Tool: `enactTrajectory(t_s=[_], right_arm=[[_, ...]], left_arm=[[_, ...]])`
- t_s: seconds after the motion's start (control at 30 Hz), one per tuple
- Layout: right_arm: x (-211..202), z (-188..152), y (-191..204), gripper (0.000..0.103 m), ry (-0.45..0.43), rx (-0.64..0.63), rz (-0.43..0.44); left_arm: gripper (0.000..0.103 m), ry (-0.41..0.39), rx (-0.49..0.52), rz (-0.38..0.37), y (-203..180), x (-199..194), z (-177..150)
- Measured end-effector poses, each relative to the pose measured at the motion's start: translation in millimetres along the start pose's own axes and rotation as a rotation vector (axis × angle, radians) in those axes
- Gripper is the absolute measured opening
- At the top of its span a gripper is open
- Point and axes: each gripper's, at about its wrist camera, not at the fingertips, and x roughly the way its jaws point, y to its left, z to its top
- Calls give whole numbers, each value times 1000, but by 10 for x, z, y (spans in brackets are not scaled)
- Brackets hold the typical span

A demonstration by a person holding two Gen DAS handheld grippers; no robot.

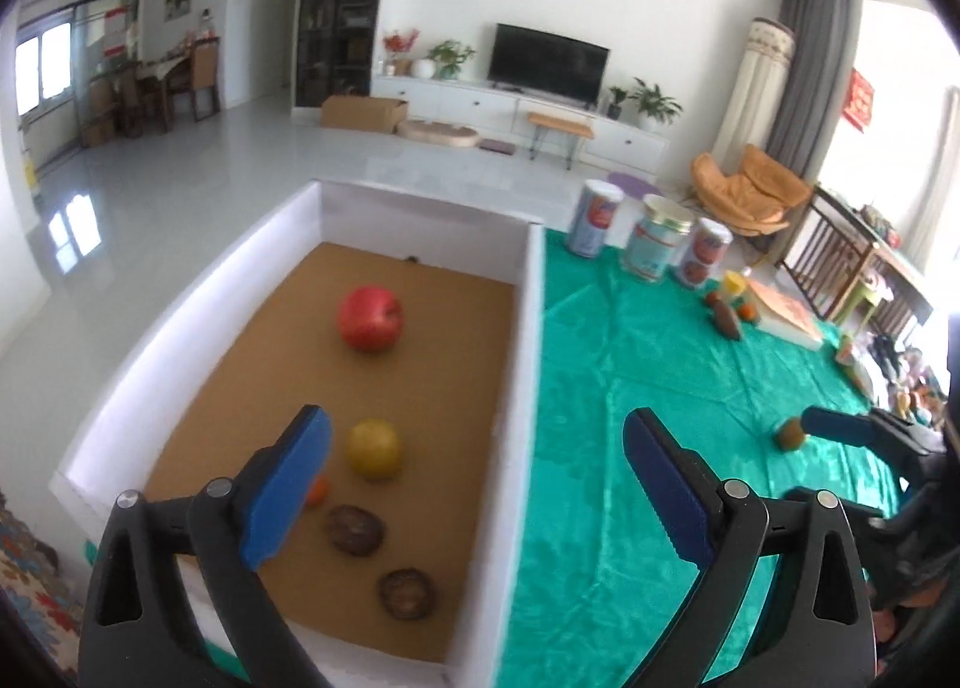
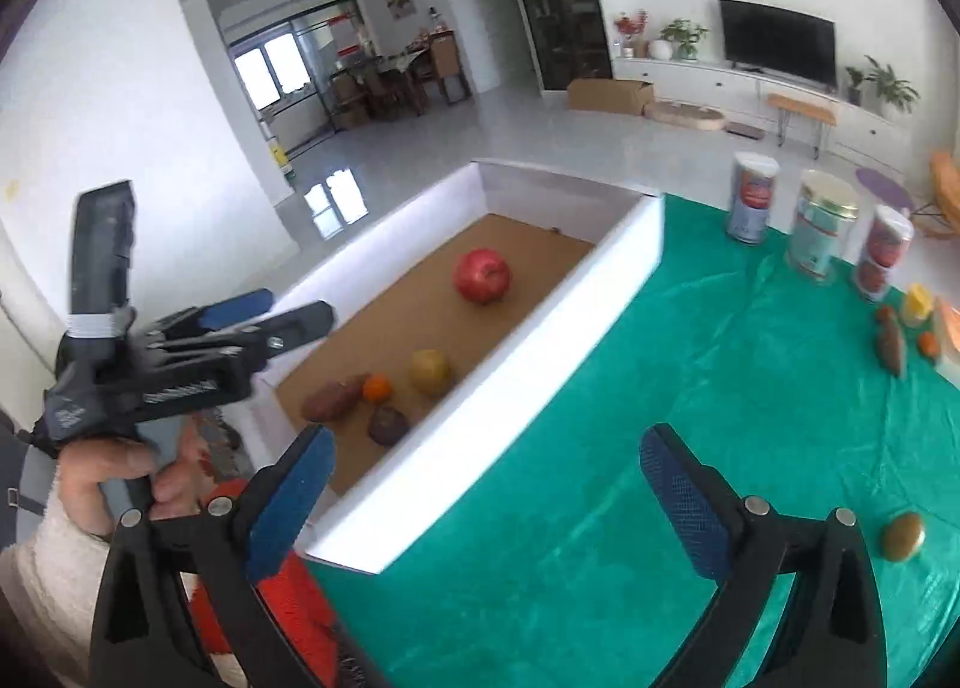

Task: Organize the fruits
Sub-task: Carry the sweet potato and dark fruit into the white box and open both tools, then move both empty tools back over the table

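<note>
- The fruits sit mostly inside the white box [image 1: 528, 328] with a brown floor: a red apple [image 1: 370, 318] toward 12 o'clock, a yellow fruit [image 1: 373, 448] nearer the middle, a small orange [image 1: 318, 491] just beside it at 8 o'clock, half hidden behind a tong pad.
- Two dark brown round fruits [image 1: 355, 529] lie toward 6 o'clock in the box; the right wrist view also shows a reddish-brown oblong one [image 2: 333, 400] next to the orange.
- One brownish-green fruit, likely a kiwi [image 2: 903, 535], lies loose on the green cloth [image 1: 660, 388] covering the surface, well apart from the box at about 4 o'clock.
- A few more small items [image 2: 894, 349] stand near three tins [image 1: 657, 238] at 1 o'clock; too small to name with certainty.
- The left tongs [image 1: 477, 484] hang above the box's near corner, spread wide, with nothing between the pads.
- The right tongs [image 2: 480, 499] are likewise spread wide and empty, over the box's outer wall and the cloth.
- Judgement: a placing step looks finished and the next pick is due. The kiwi is the nearest candidate; the right tongs would need to swing toward 4 o'clock, drop over it, and close gently, since it could roll on the slick cloth.
</note>
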Motion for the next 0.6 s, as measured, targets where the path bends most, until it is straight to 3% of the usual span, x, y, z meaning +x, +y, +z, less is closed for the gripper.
enactTrajectory(t_s=[0.13,0.23,0.37,0.47,0.6], right_arm=[[13,-946,-1106,101,52,175,-242],[-239,-1642,-1839,101,67,299,-432],[-574,-2139,-2465,101,40,419,-619],[-638,-2279,-2614,101,15,452,-667],[-552,-2231,-2691,101,3,462,-654]], left_arm=[[100,87,95,-127,-855,343,-374],[100,189,172,-156,-1422,787,-790],[99,258,264,-137,-1915,1262,-1201],[99,243,284,-114,-2072,1399,-1313],[99,222,294,-65,-2091,1577,-1310]])
